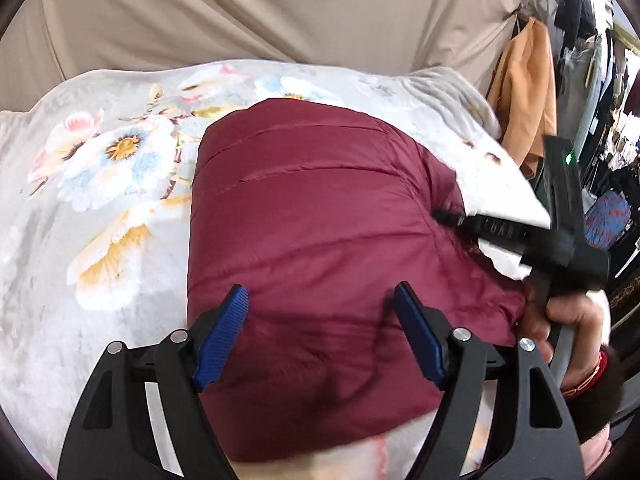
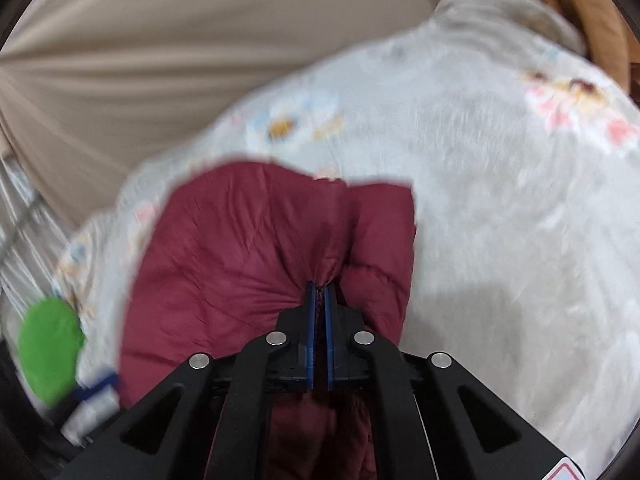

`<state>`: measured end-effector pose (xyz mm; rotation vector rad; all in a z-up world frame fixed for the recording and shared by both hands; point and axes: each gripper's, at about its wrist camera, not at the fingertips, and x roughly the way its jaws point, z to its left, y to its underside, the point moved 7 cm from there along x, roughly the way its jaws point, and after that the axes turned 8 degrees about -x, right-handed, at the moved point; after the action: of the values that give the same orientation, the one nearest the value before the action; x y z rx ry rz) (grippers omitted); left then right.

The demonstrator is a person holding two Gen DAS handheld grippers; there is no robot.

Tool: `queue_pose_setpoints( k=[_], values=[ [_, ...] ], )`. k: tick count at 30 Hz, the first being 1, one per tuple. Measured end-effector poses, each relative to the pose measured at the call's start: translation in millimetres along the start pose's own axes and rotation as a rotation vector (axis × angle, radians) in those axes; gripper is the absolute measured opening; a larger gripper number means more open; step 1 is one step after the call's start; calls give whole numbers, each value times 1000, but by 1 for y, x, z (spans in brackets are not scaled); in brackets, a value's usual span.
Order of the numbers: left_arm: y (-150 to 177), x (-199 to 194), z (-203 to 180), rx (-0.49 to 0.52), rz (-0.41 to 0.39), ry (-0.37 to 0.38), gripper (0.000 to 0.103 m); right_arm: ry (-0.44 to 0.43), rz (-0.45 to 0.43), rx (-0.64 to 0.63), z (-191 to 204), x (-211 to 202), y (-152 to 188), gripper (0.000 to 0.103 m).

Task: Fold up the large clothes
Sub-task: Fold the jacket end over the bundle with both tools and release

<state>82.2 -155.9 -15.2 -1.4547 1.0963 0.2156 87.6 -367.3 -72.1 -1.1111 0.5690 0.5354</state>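
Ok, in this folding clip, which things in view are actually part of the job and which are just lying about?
Part of the job:
- maroon puffer jacket, lying on the bed
- right gripper, shut on a fold of the jacket
- left gripper, open above the jacket

Just there:
- floral blanket under the jacket
- beige curtain behind
- orange garment hanging at the right
- green round object, blurred
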Motion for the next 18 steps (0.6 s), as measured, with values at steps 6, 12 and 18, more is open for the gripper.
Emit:
queue_pose_setpoints(
  k=[6,12,18],
  values=[
    [2,14,0,43,-1,-57,75,-8,-127,-3,15,-74,-4,9],
    [3,18,0,52,-2,-66,80,20,8,-148,38,-73,54,8],
    [11,20,-9,104,-4,-91,83,37,75,-99,24,-38,84,4]
  ],
)
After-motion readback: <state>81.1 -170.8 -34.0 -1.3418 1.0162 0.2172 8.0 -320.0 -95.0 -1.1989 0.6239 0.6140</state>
